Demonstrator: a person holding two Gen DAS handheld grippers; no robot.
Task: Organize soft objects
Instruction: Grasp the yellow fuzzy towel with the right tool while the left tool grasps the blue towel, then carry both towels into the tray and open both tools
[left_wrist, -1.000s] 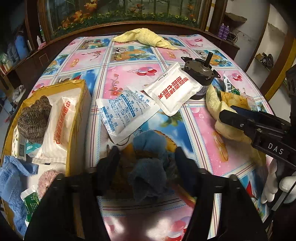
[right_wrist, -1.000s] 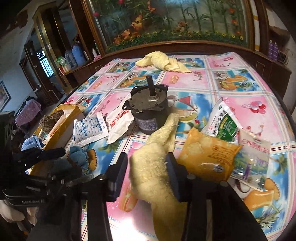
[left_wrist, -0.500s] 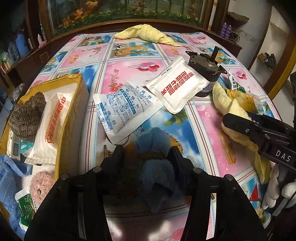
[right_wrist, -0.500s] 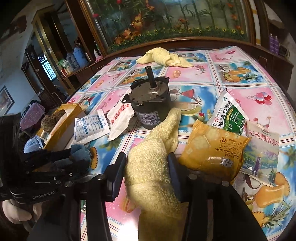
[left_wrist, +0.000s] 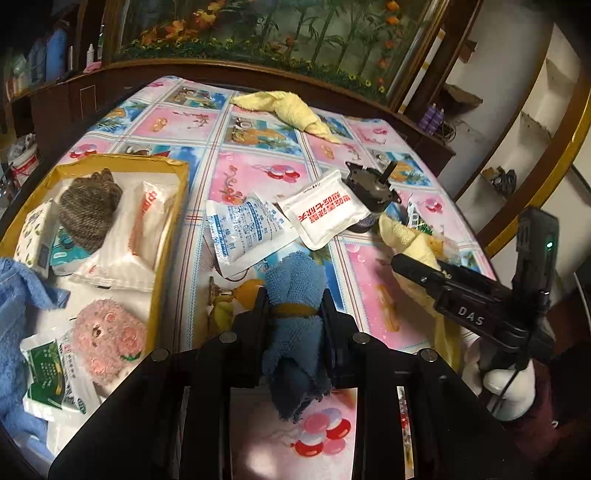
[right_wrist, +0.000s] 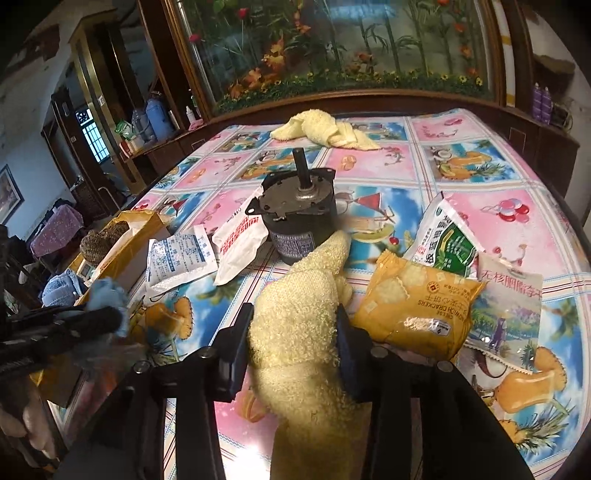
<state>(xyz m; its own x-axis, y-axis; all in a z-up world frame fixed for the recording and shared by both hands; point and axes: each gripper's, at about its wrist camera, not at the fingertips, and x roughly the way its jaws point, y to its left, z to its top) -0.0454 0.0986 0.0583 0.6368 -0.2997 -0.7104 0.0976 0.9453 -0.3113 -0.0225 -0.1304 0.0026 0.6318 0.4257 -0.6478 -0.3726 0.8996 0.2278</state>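
My left gripper (left_wrist: 293, 306) is shut on a rolled blue cloth (left_wrist: 295, 280), which hangs lifted a little above the flowered tablecloth. To its left stands the open yellow box (left_wrist: 168, 236), holding a brown knitted piece (left_wrist: 90, 206), a pink plush (left_wrist: 107, 339), a light blue towel (left_wrist: 18, 295) and white packs. In the right wrist view my right gripper (right_wrist: 293, 325) has its jaws closing on a yellow towel (right_wrist: 295, 295), the pads pressing its sides. The towel droops down below the fingers. The left gripper (right_wrist: 92, 317) with the blue cloth (right_wrist: 107, 291) shows at the left edge.
A dark motor (right_wrist: 299, 218) with an upright shaft stands just beyond the yellow towel. Snack packs (right_wrist: 417, 314) lie to its right, two white pouches (left_wrist: 243, 229) to its left. A second yellow towel (left_wrist: 291, 110) lies at the table's far side.
My left gripper's fingers have closed in on the blue cloth and raised it off the table, shifting toward the box. The right gripper keeps still on the yellow towel.
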